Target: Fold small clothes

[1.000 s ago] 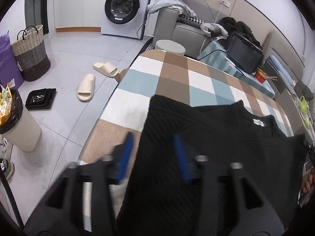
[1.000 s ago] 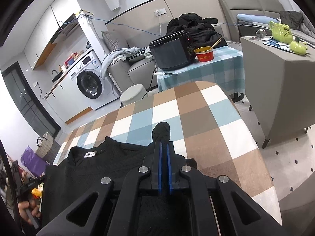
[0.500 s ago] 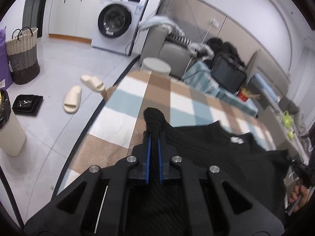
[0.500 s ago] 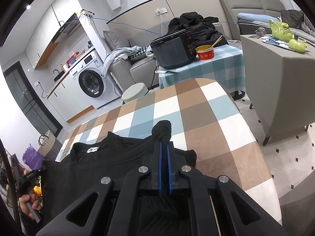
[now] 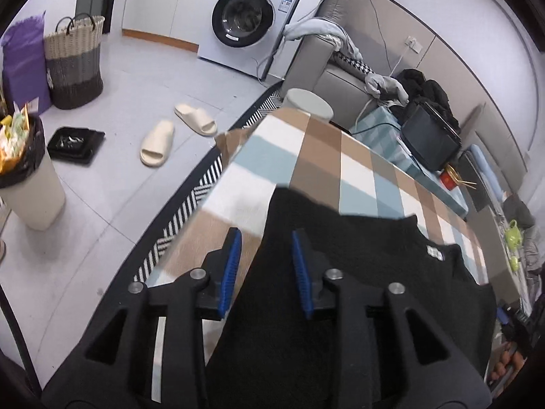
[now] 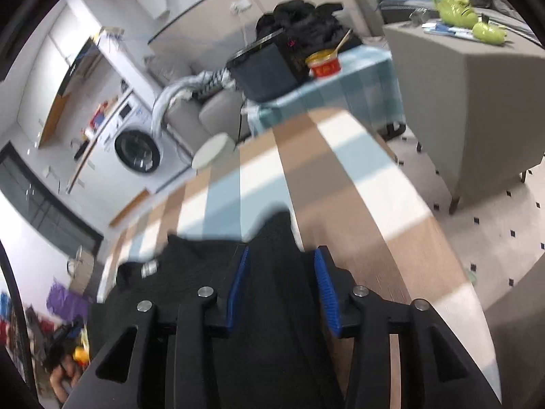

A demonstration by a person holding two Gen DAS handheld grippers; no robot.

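Both sets of jaws are opening. The left gripper (image 5: pixel 265 266), blue pads apart, hovers over the edge of the black knitted top (image 5: pixel 357 272) lying on the checked tablecloth (image 5: pixel 323 150); the right gripper (image 6: pixel 282 283) straddles its other shoulder, not pinching.

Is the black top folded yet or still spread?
Spread: the black top lies flat on the checked cloth, neck label showing, no layer doubled over.
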